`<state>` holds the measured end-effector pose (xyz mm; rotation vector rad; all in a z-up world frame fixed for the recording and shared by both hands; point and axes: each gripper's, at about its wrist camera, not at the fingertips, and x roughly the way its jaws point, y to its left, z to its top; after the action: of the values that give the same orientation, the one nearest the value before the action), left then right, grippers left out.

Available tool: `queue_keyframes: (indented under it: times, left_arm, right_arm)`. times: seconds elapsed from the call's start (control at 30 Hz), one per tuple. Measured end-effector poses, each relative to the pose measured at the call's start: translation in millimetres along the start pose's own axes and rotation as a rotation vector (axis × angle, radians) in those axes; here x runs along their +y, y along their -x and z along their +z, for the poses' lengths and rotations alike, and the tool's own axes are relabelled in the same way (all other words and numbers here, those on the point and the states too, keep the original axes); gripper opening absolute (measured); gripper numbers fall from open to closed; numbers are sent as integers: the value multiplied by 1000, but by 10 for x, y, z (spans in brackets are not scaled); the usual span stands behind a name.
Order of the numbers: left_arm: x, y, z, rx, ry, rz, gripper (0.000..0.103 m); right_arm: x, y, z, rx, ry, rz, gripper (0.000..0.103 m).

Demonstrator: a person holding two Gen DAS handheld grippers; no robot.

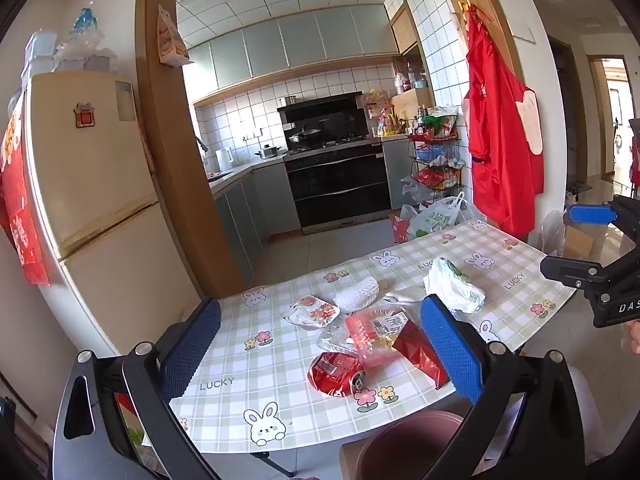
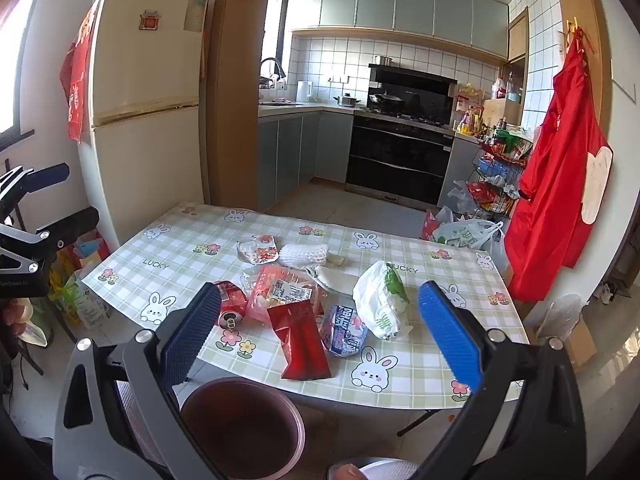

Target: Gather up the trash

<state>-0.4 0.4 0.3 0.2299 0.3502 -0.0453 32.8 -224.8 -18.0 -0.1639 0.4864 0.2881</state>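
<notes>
A tall cream two-door fridge (image 2: 148, 92) stands left of the kitchen doorway. A black built-in oven (image 2: 400, 156) faces us. A shiny red apron (image 1: 500, 140) hangs on the right wall.

One crushed can (image 2: 231, 307), one bin (image 2: 240, 428), two red packets (image 2: 303, 336).

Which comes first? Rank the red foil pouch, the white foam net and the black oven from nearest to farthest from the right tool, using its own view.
1. Red foil pouch, near table edge.
2. White foam net, mid-table.
3. Black oven, kitchen's far wall.
</notes>
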Motion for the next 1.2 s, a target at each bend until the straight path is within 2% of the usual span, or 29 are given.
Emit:
queue_keyframes:
  times: [1.2]
  left_arm:
    - [-52, 44, 8, 16, -22, -17, 98]
  right_arm:
    - [-49, 4, -28, 4, -18, 3, 97]
